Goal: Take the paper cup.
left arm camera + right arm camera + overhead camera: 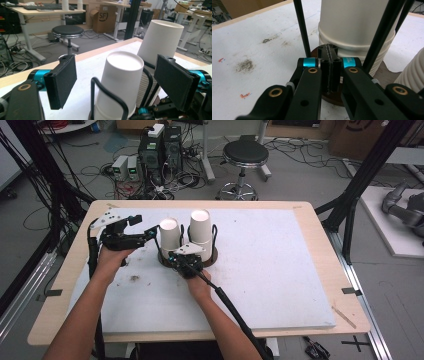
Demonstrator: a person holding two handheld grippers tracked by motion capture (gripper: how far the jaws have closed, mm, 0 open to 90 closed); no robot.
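While the right gripper [329, 72] was pressed shut beside the round brown holder [337, 98], a smooth white paper cup [120, 82] was framed between the left gripper's [122, 82] open padded jaws, untouched.

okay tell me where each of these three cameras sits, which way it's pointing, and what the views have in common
High view: above the person's side, looking forward and down on the table; both forearms, left tool and right tool show.
Left gripper view: rides the left tool, looking level between open pads at the shorter cup stack and taller cup stack.
Right gripper view: rides the right tool, shut, low over the brown base of the wire cup holder.
Shared: all three show the cup stacks in that holder.
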